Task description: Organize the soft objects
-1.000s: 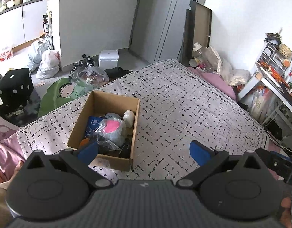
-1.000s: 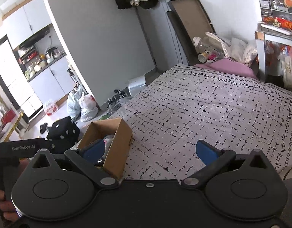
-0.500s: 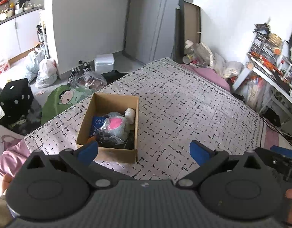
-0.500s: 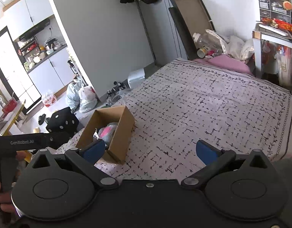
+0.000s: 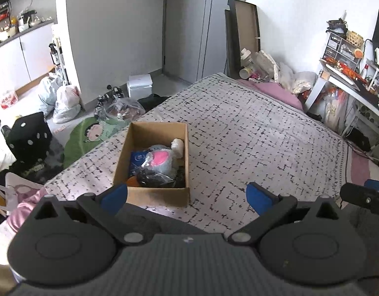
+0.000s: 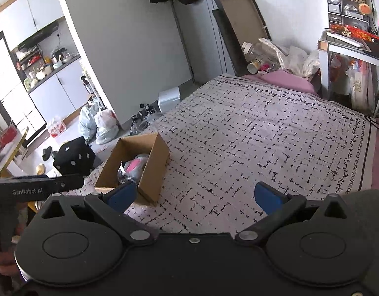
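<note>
An open cardboard box (image 5: 120, 162) stands on the patterned bedspread (image 5: 251, 133) near the bed's left edge. It holds a grey and pink plush toy (image 5: 158, 159), a small white plush (image 5: 177, 146), a blue packet (image 5: 137, 160) and a dark bag (image 5: 152, 179). My left gripper (image 5: 185, 196) is open and empty, held above the bed just in front of the box. My right gripper (image 6: 195, 196) is open and empty, right of the box (image 6: 155, 170); the plush (image 6: 134, 166) shows inside it.
The bedspread (image 6: 263, 133) stretches to the right of the box. A black dice cushion (image 5: 29, 138), plastic bags (image 5: 63, 101) and a green plush mat (image 5: 91, 135) lie on the floor left of the bed. A cluttered desk (image 5: 349, 79) stands at the right.
Both grippers have pulled back and risen, so the box looks farther away and more of the room shows. Both stay open and empty.
</note>
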`<action>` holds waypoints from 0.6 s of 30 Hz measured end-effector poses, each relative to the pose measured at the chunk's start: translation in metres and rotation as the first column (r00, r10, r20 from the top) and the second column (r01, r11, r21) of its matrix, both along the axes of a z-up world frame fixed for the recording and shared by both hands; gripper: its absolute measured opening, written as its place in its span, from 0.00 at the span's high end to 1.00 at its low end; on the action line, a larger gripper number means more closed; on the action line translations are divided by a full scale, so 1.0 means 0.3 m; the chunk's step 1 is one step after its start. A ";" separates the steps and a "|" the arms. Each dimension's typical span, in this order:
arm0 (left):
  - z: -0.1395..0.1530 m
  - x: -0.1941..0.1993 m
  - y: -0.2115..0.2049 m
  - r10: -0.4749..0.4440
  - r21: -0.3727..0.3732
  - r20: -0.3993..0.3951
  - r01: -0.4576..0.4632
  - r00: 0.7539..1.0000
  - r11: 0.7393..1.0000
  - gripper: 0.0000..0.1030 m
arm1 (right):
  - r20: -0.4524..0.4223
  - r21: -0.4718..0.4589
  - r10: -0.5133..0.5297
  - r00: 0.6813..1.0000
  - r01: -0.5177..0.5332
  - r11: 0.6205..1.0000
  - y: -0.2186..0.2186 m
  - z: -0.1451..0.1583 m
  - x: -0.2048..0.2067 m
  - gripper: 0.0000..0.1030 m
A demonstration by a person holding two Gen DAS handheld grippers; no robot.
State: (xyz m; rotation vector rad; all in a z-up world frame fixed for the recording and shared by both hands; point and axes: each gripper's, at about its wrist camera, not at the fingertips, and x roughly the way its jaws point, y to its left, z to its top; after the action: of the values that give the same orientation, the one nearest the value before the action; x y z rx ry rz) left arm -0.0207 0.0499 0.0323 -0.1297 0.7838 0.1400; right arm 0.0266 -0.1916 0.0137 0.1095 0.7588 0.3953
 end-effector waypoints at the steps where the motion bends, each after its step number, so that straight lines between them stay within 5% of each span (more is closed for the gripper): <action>1: 0.004 -0.003 0.004 0.003 0.002 0.001 -0.003 1.000 1.000 0.01 | -0.002 -0.001 0.003 1.000 -0.003 1.000 0.003 0.001 -0.001 0.00; 18: 0.017 -0.020 0.008 0.011 0.007 0.006 -0.011 1.000 1.000 0.01 | 0.006 -0.005 0.003 1.000 -0.003 1.000 0.017 0.022 -0.020 0.00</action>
State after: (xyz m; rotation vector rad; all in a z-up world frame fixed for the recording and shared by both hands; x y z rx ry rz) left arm -0.0267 0.0523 0.0372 -0.1280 0.7767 0.1531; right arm 0.0205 -0.1864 0.0204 0.1030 0.7544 0.3961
